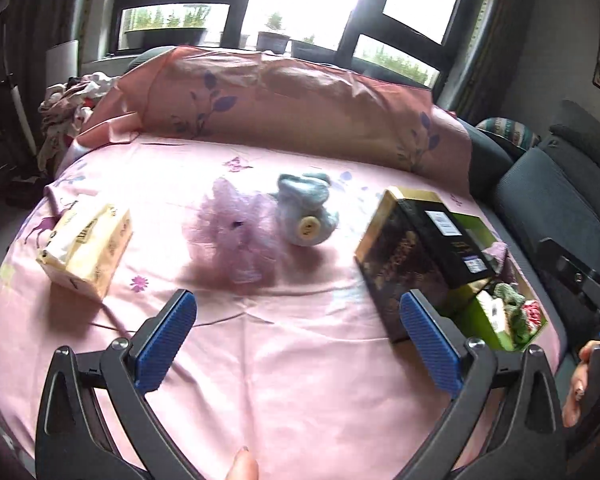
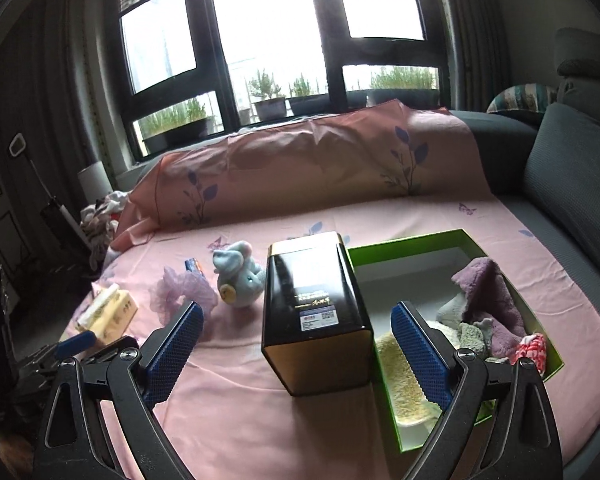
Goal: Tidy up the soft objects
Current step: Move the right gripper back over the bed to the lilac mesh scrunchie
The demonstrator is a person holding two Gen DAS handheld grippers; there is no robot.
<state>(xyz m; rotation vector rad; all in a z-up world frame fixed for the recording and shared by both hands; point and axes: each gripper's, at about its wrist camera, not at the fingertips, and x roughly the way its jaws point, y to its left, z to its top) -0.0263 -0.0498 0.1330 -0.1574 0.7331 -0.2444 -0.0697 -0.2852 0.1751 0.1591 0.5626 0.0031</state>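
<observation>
The purple mesh pouf (image 1: pixel 236 232) and blue plush toy (image 1: pixel 306 210) lie left of the green box (image 2: pixel 416 240). My left gripper (image 1: pixel 296 340) and right gripper (image 2: pixel 298 350) are both spread, empty. I'm between picks; next, close on the pouf gently.

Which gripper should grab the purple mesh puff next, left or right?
Probably left. The left gripper is open and faces the purple mesh puff almost head-on. From the right gripper, the black and gold box sits straight ahead, with the puff off to its left.
</observation>
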